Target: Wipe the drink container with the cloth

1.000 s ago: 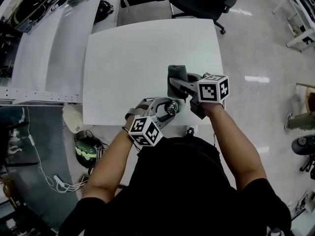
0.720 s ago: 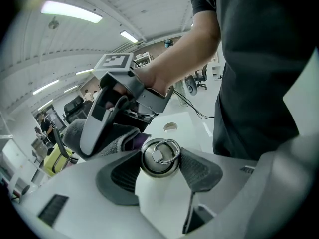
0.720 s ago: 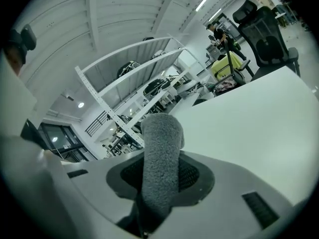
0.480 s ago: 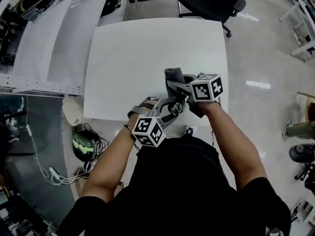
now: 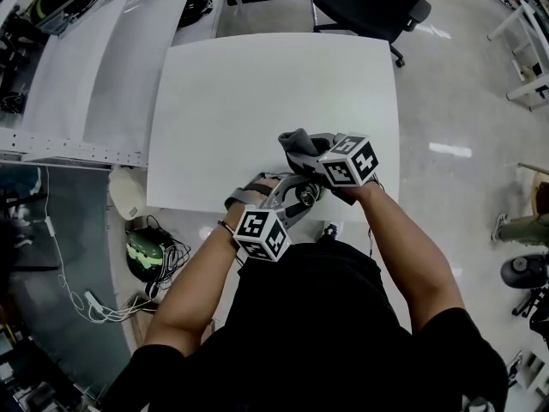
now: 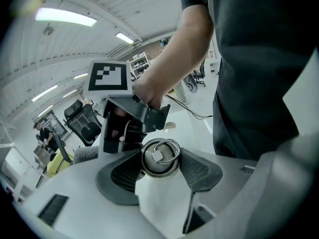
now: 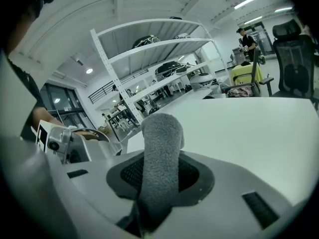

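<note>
Two grippers meet above the near edge of the white square table [image 5: 257, 84]. My left gripper [image 6: 160, 176] has its ribbed pads [image 6: 198, 169] closed on the small round drink container with a steel ring-topped lid [image 6: 160, 157], clamping it on both sides about level with that lid. The container hangs over the table's near edge, and I judge it is clear of the tabletop. My right gripper [image 7: 160, 176] pinches the rolled grey fleecy cloth [image 7: 160, 148], and a thick fold stands up past the jaw tips.

In the head view, the cloth [image 5: 292, 142] sits a little farther in over the table than the container [image 5: 302, 193]. The two are near each other, though I cannot tell whether they touch.

I judge the container to be rigid, smooth and probably slippery, and light enough for one gripper. The hold belongs on its round wall, not on the loose ring. The cloth looks soft and limp. It wants pinching low, so that a padded fold stays free to rub the container's surface.
</note>
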